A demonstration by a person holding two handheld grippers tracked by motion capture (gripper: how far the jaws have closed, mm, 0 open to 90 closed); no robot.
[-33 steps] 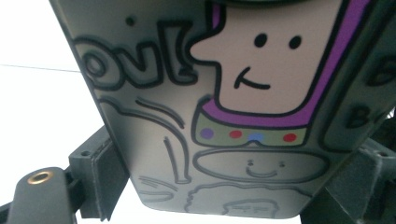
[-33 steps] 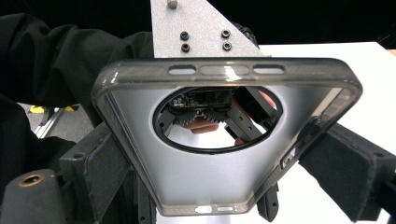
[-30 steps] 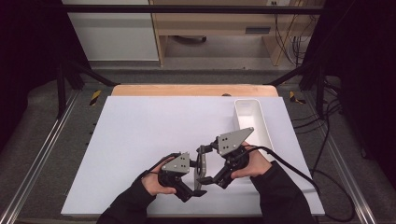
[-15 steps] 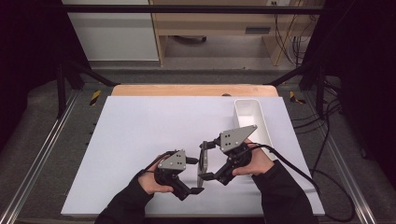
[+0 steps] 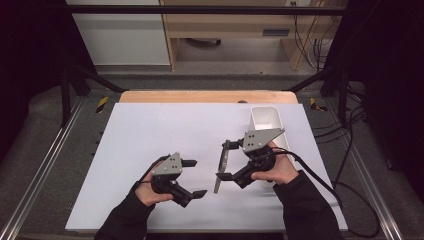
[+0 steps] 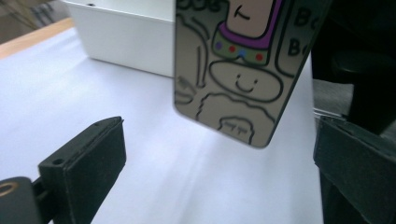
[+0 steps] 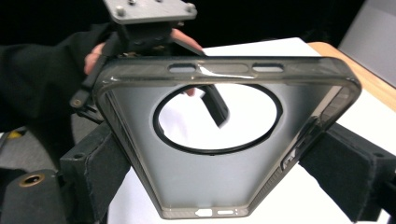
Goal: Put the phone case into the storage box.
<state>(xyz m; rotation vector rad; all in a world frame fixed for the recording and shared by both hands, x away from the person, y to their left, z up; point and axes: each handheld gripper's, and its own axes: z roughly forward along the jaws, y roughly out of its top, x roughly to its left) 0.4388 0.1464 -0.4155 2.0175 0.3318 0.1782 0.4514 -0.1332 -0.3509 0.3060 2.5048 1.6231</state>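
A smoky translucent phone case [image 7: 219, 186] with a round ring in its back stands on edge above the white table, my right gripper [image 7: 219, 175] shut on its two long sides. In the high view the case [image 5: 220, 172] shows edge-on at the table's middle right, held by the right gripper [image 5: 223, 161]. My left gripper [image 5: 196, 178] is a short way to the left of it, open and holding nothing. In the left gripper view the case's cartoon-printed face [image 6: 233, 70] hangs just beyond the open left gripper [image 6: 219, 163], touching neither jaw.
A white rectangular bin [image 5: 265, 117] stands at the back right of the white tabletop [image 5: 150, 135], just behind my right hand; it also shows as the bin [image 6: 126, 37]. Cables trail off the table's right side. A wooden strip runs along the far edge.
The two grippers were close together at the case. My left gripper has drawn away to the left and now stands open; the right gripper keeps the case and has lifted it slightly.
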